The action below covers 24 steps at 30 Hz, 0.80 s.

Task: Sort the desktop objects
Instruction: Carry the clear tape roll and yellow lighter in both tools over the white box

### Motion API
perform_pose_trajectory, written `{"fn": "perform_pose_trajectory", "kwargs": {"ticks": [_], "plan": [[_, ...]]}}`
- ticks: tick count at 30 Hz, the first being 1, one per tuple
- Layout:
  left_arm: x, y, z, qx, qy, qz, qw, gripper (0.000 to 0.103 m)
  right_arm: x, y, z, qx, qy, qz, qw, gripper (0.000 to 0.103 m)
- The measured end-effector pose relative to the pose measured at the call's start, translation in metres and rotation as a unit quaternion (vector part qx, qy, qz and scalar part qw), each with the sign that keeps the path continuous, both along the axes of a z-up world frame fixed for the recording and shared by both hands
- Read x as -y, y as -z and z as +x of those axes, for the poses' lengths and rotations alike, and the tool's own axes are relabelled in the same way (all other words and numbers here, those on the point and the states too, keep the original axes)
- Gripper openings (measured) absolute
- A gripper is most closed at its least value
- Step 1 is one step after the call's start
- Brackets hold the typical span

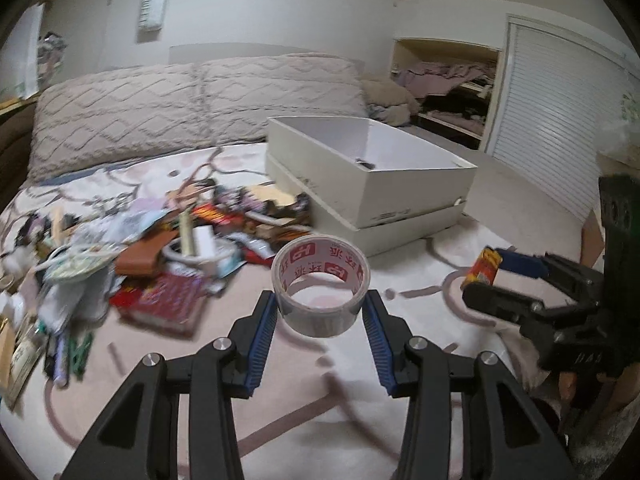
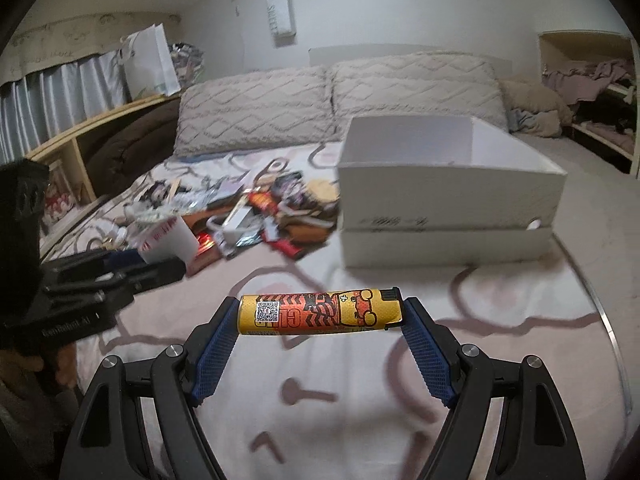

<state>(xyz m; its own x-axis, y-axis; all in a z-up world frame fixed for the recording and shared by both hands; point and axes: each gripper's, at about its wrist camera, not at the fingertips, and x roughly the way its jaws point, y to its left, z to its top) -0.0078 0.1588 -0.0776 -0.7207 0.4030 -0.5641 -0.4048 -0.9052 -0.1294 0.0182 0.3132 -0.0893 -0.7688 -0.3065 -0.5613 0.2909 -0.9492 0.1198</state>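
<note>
Over on the left of the pale patterned bedspread [image 1: 400, 360], a jumbled heap of cards, packets and papers [image 1: 160, 248] lies spread out. Just right of it, the left gripper [image 1: 321, 308] pinches a roll of clear packing tape with red printing [image 1: 320, 292] by its sides, lifted off the bedding. Behind that, an open white cardboard box [image 1: 400, 188] stands on its lid, near the heap. Farther right, the right gripper [image 2: 320, 314] clamps a yellow-and-orange printed lighter [image 2: 320, 312] end to end, crosswise, in front of the box.
</note>
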Motion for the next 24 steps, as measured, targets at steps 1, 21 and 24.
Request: {"fn": "perform_pose_trajectory", "kwargs": {"ticks": [1, 21, 24], "plan": [[-0.004, -0.001, -0.002, -0.001, 0.004, 0.001, 1.0000, 0.044, -0.005, -0.003, -0.002, -0.004, 0.003, 0.003, 1.000, 0.081], [-0.062, -0.033, -0.063, -0.035, 0.046, 0.010, 0.9983, 0.044, -0.061, -0.074, -0.066, -0.094, 0.015, 0.076, 0.993, 0.081], [-0.064, -0.040, -0.072, -0.044, 0.044, 0.015, 0.9979, 0.044, -0.063, -0.076, -0.085, -0.097, 0.018, 0.094, 0.991, 0.081]]}}
